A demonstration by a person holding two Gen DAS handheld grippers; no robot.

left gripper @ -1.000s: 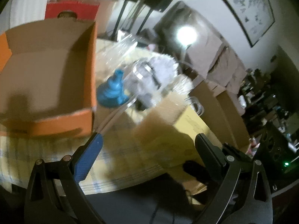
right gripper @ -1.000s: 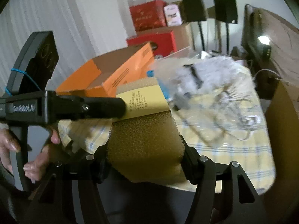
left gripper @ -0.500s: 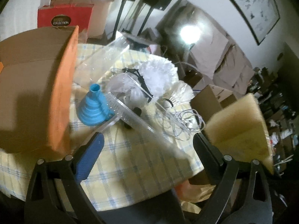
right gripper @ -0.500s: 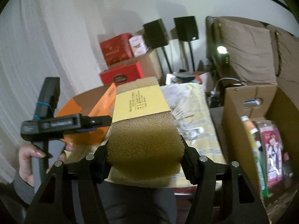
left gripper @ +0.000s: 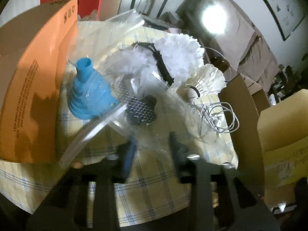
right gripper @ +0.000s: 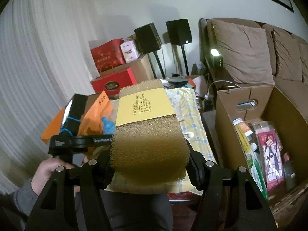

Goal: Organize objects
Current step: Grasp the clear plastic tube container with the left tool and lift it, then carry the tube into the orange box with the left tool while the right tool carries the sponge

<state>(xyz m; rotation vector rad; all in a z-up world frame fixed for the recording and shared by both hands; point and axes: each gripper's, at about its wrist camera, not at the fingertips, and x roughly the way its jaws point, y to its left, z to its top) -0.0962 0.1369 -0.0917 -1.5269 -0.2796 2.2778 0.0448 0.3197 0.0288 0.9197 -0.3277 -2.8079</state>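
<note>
**Two tools loaded at once: a slippery bag and a soft sponge are both inviting trouble**

The orange box [left gripper: 34,88] is standing at the table's [left gripper: 154,188] left edge in the left wrist view, its open side facing the clutter. If the pull goes that way, the bag could be catching on its wall and nudging it toward the edge.

The brown carton [right gripper: 269,115] beside the table is sitting open with packets inside, in the right wrist view. The sponge [right gripper: 148,134] is being held above the table's near end, clamped between the right tool's [right gripper: 150,165] fingers. Being soft foam, it is probably compressing, so a sideways knock could be working it loose before it reaches any box.

The clear plastic bag [left gripper: 123,61] is lying across the middle of the table, draped over the blue funnel [left gripper: 90,90], a white frilly item [left gripper: 179,57] and a dark mesh ball [left gripper: 141,112]. The left tool's [left gripper: 152,154] fingers are closing on the bag's near edge, with film between them; whether they are pressing yet is blurred. Thin film is likely to be slipping out, or dragging everything along.

The coiled white cable [left gripper: 219,119] is lying just beside the bag, and could be snagging and sliding off.
</note>
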